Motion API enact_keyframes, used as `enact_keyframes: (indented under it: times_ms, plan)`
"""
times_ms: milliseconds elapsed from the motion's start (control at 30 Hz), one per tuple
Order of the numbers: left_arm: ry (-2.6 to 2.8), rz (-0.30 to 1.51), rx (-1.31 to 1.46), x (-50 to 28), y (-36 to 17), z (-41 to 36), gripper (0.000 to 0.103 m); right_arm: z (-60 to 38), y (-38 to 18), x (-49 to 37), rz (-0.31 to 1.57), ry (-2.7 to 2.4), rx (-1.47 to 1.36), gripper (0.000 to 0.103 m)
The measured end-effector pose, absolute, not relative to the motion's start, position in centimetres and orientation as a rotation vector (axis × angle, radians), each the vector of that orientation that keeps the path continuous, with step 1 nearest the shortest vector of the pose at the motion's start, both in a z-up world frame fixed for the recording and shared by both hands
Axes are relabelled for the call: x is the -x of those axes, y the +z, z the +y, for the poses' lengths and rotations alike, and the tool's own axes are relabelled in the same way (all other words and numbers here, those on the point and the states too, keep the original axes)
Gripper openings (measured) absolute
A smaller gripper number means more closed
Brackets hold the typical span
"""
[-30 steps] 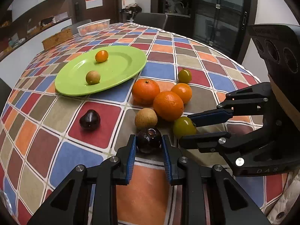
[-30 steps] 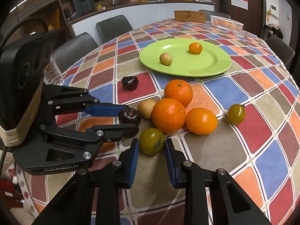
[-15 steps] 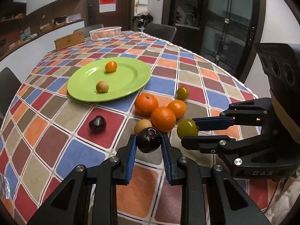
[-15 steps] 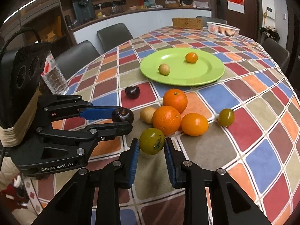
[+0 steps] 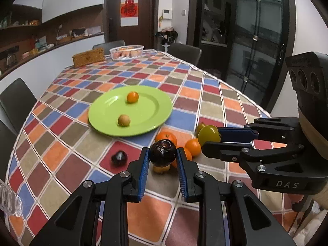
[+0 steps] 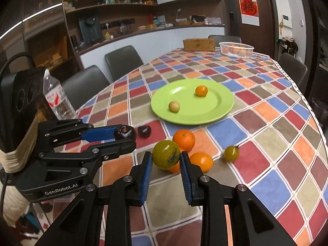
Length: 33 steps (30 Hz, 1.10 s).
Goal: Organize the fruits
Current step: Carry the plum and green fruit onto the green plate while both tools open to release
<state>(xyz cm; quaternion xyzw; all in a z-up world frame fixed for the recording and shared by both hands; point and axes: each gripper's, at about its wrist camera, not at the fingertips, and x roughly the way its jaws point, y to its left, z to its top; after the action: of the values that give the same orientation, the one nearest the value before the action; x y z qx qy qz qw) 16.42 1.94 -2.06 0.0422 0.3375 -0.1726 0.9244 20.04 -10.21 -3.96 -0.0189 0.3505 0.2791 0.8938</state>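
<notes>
Green plate (image 5: 157, 110): two fruits (image 5: 124, 120).

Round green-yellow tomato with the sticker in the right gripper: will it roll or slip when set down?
The round green-yellow tomato is probably apt to roll once released: it is near-spherical and the flat green plate has only a shallow rim. Its skin looks smooth and glossy, so the right gripper, pinching only its sides, might let it slip. It likely bruises if squeezed harder.

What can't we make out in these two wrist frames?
- Pale fruit, left wrist view: mostly hidden behind the dark fruit held in the left gripper.
- White basket contents, both views: too small, only orange shapes.
- Plastic bottle, right wrist view: base hidden by the left gripper.
</notes>
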Motion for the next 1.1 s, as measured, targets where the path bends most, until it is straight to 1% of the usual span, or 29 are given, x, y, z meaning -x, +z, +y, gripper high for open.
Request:
enact_keyframes:
  times_ms: [233, 567, 800, 1100]
  plan:
    - [-0.319, 0.646, -0.1, -17.5, -0.4, 2.0, 0.027, -10.3, -2.1, -21.0, 0.676, 0.573, 0.024, 0.029]
    - [-0.281, 0.611, -0.098, -21.0, 1.7, 2.7, 0.027, -9.9, 0.4, -24.9, 0.644, 0.564, 0.028, 0.029]
    - [-0.271, 0.64, -0.067, -24.2, 1.9, 3.3, 0.027, -9.3, 1.2, -28.3, 0.666, 0.566, 0.024, 0.029]
    - [-0.26, 0.723, -0.026, -29.1, 0.7, 4.2, 0.027, -8.3, 0.6, -33.0, 0.738, 0.54, 0.055, 0.029]
